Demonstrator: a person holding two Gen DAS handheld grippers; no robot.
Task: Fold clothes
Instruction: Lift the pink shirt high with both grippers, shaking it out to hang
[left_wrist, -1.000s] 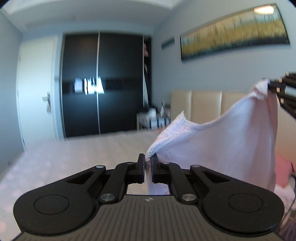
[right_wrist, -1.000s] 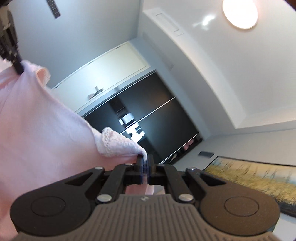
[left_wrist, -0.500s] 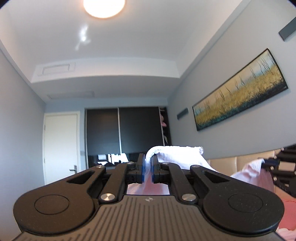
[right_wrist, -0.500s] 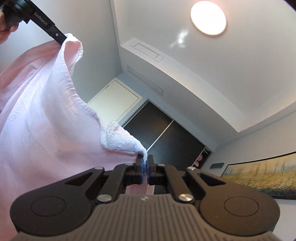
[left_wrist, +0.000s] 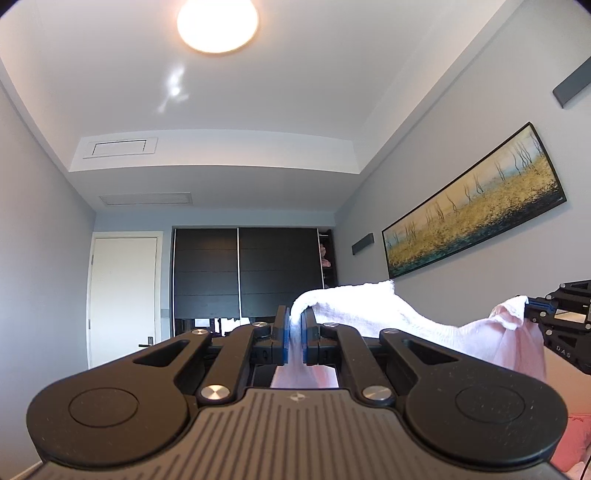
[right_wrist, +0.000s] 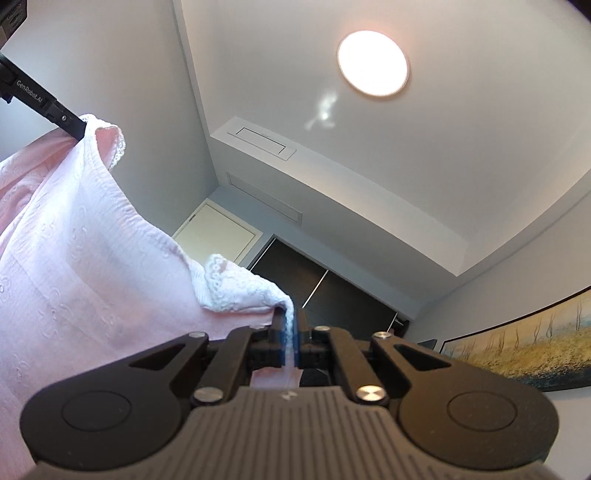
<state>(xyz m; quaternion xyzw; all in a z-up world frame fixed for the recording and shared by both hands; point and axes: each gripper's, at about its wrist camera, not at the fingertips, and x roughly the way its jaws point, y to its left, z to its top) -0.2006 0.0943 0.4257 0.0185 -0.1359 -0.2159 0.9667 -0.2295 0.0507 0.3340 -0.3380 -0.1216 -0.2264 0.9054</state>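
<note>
The folding looks barely begun. A pale pink garment (right_wrist: 74, 258) with a lace-trimmed edge hangs in the air between the two grippers, spread out and not yet creased over on itself. No fold shows anywhere in it, so by my reading this is the lift-and-shake-out stage, with laying it flat and every actual fold still ahead.

The left gripper (left_wrist: 293, 336) has its jaws pressed together on one corner of the cloth, which bunches up white just above the pads and runs off to the right. The right gripper (right_wrist: 291, 332) likewise has its jaws pinching the lace corner, the fabric trailing down between the pads. In the left wrist view the right gripper (left_wrist: 532, 314) shows at the far right edge with the other corner in its grip; in the right wrist view the left gripper (right_wrist: 79, 129) shows at upper left, holding the cloth's top edge.

Compared with a second ago, the left wrist camera has swung upward: then it looked level across the bed to the dark wardrobe (left_wrist: 247, 273), now the ceiling lamp (left_wrist: 218, 26) and the long landscape painting (left_wrist: 472, 210) fill the view and the bed has dropped out of sight. The right wrist view has tilted up as well. Both grips are unchanged over that second, and the garment is carried higher.
</note>
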